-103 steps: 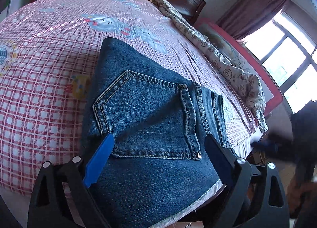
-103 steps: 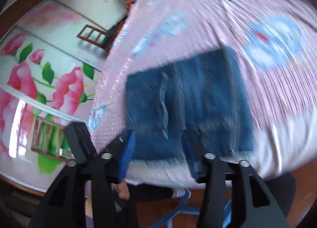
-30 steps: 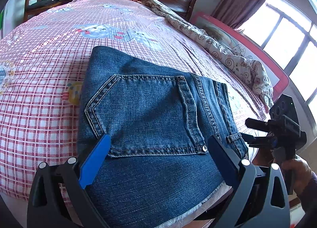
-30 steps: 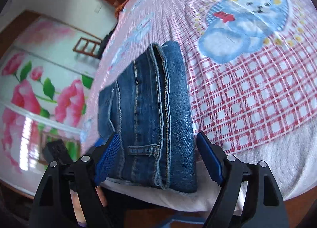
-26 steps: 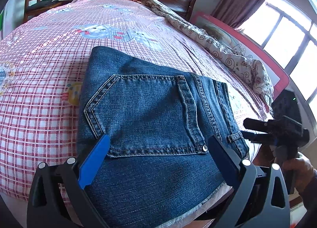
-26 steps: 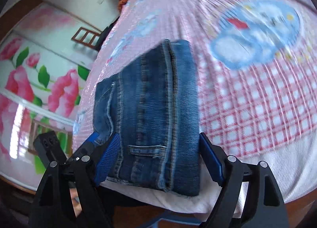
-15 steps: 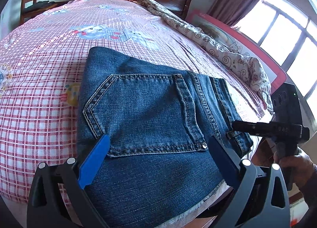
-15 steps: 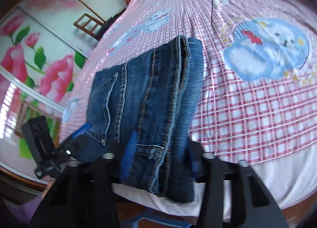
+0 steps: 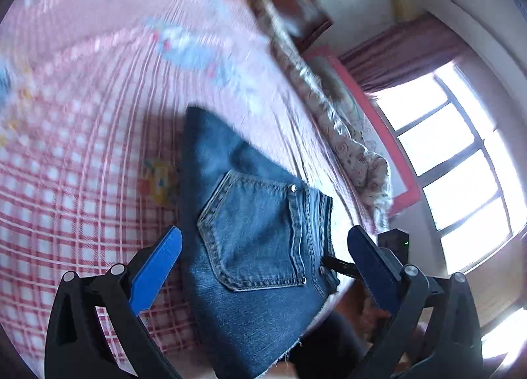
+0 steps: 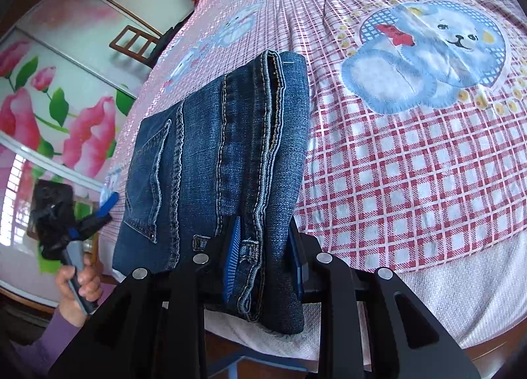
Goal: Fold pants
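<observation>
So the folded jeans (image 10: 214,161) sit at the bed's (image 10: 411,165) near edge, and the right claw (image 10: 263,257) just clamped onto their waistband edge. Left claw (image 9: 263,267) pulled back, wide open, empty. Probably final tidying.

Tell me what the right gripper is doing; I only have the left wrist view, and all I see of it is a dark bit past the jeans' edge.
Observer: The right gripper is shut on the folded jeans, pinching the waistband edge near a belt loop.
Operator: Which end of the bundle is that?
Observer: The end at the bed's edge, where the white mattress cover shows under the checked sheet.
Operator: And my left gripper, is it touching denim?
Observer: No. From the right wrist view, the left gripper is open and apart from the jeans, off the bed's side.
</observation>
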{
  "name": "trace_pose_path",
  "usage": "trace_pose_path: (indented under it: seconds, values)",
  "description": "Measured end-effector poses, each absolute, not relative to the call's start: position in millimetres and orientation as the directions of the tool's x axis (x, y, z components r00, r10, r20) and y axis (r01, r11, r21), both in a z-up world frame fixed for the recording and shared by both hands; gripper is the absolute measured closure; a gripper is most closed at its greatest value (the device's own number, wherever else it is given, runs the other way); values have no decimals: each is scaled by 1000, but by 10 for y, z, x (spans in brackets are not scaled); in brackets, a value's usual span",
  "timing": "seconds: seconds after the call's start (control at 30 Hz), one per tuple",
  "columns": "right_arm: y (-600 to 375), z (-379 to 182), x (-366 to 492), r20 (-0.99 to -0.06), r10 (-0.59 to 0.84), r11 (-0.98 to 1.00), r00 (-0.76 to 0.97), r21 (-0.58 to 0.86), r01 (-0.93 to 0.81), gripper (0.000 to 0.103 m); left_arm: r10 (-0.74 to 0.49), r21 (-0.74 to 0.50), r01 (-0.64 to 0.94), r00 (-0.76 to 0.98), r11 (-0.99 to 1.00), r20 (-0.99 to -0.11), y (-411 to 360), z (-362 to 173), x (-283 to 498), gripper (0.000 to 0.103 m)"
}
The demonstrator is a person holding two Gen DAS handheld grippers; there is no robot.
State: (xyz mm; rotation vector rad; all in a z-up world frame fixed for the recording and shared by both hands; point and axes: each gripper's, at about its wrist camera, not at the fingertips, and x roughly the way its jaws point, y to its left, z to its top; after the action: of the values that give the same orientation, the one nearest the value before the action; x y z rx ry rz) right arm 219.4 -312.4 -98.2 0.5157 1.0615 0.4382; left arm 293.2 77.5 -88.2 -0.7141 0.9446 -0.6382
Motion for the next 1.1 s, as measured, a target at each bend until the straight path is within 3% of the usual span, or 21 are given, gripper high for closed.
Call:
trace_pose_path:
  seconds: [0.03,0.27,0.37,0.43,0.5,0.53,0.57,0.63,0.8,1.1]
  values:
    - [-3126,-973,2186,-700,574,796,425,598,-91,78,-738,-764,152,429,627,-521,792,-939,2984,3]
    - [-3277,-1053,2156,-643,635,732,428,679,-65,73,-817,-803,190,268,564,-511,601,-1095,3110,3]
    - [-3386,-1099,2154,-581,689,666,433,744,-62,59,-787,-741,265,193,617,-586,360,-1073,3119,3]
    - [-3341,-1049,2137,-578,688,675,439,732,-94,49,-789,-748,251,190,614,-584,351,-1075,3158,3]
    - [-3165,-940,2123,-658,617,768,432,624,-145,49,-775,-752,190,211,631,-596,376,-1072,3184,19]
    - [-3091,-881,2128,-700,575,805,423,577,-139,49,-743,-727,164,222,667,-631,384,-1082,3181,41]
    - [-3054,-843,2143,-727,546,827,417,548,-126,52,-710,-696,151,234,702,-664,383,-1079,3170,56]
    - [-3026,-794,2137,-761,503,859,410,494,-136,64,-653,-641,139,259,755,-712,398,-1070,3111,72]
    - [-3027,-504,2004,-756,490,870,435,457,-185,85,-663,-665,111,298,738,-687,483,-985,3029,83]
    - [-2980,136,2117,-733,491,870,470,386,-306,85,-741,-749,144,350,647,-573,609,-536,3071,87]
